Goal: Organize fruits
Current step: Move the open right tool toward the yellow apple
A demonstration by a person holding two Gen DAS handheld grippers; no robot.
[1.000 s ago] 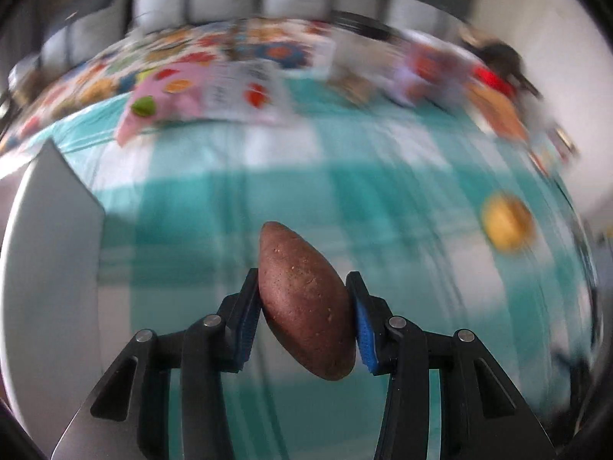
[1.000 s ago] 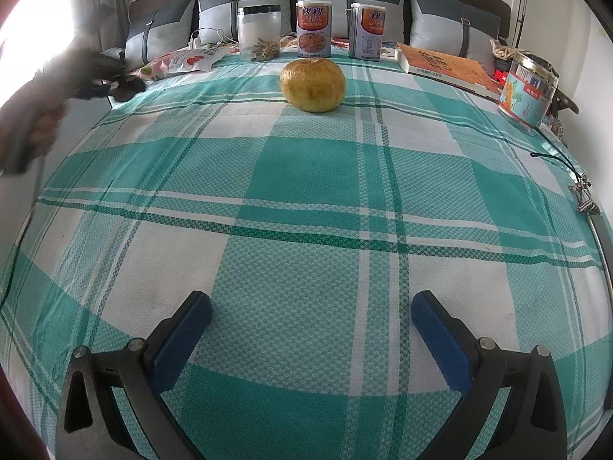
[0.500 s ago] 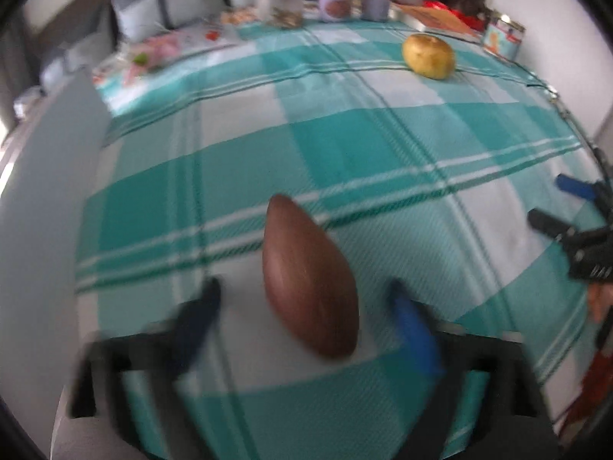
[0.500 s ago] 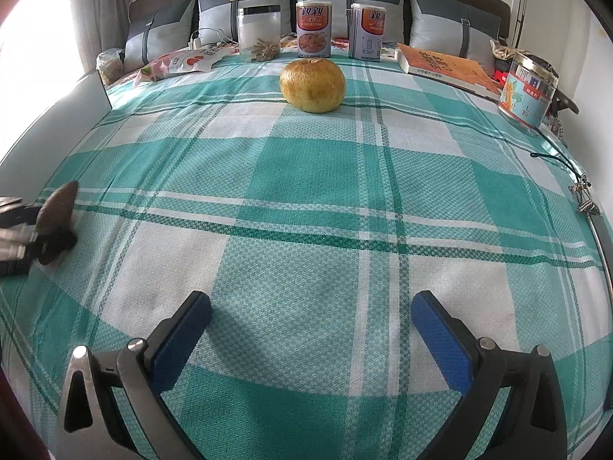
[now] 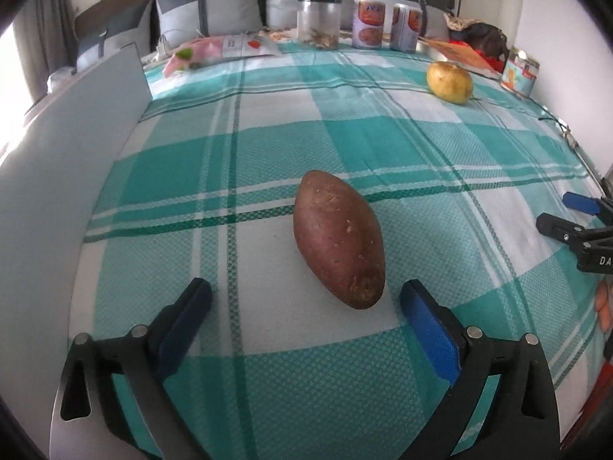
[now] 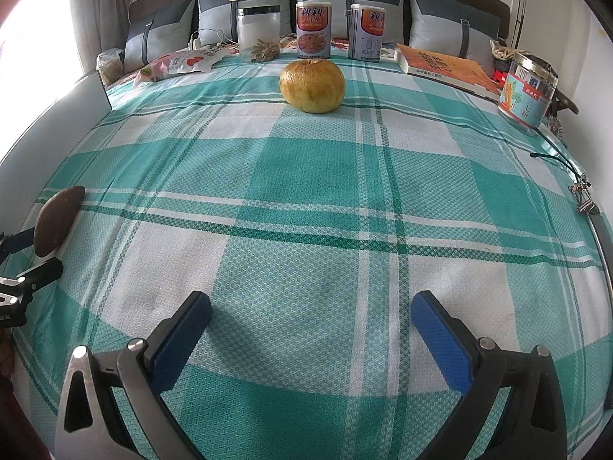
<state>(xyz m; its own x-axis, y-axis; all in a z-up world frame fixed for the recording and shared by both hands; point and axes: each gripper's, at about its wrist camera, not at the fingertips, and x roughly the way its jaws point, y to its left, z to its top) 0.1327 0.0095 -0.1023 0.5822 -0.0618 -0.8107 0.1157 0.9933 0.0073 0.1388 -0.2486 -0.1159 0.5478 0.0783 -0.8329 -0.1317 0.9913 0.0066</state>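
A reddish-brown sweet potato [image 5: 339, 239] lies on the green-and-white checked cloth [image 5: 383, 142], lengthwise between the blue pads of my left gripper [image 5: 305, 291]. The jaws are opening and neither pad touches it. A round yellow fruit [image 5: 449, 82] sits far back on the right. In the right wrist view that fruit [image 6: 312, 85] is straight ahead, well beyond my right gripper [image 6: 311, 303], which is open over bare cloth. The sweet potato [image 6: 57, 220] and the left gripper [image 6: 34, 255] show at that view's left edge.
A grey board [image 5: 76, 145] stands along the left side. At the back are a clear jar [image 6: 258, 34], two cans [image 6: 312, 30], a snack bag [image 6: 180, 63], an orange book [image 6: 444, 67], a printed tin [image 6: 526, 92] and pillows. A cable with keys [image 6: 582, 195] lies at the right edge.
My left gripper swung across and down to the cloth, then spread its jaws and let the sweet potato go; it now rests on the cloth. The right gripper has not moved.
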